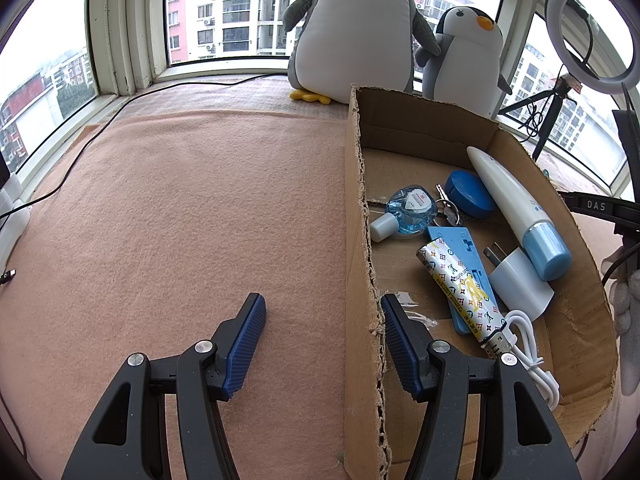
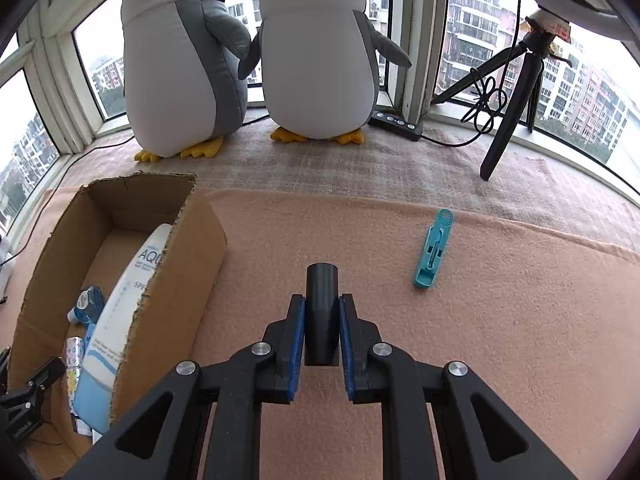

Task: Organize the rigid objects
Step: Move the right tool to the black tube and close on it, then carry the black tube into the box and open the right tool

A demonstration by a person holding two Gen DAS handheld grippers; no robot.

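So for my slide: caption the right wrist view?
Right gripper clamps black cylinder beside cardboard box.

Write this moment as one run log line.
left tongs: open, straddling cardboard box wall | right tongs: shut on black cylinder | teal clip: on blanket

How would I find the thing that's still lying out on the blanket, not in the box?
Start at the two big plush penguins by the window, then come forward onto the pink blanket. To the right of the cardboard box lies a teal plastic clip, alone. It is the only loose item there; the right tool holds a black cylinder.
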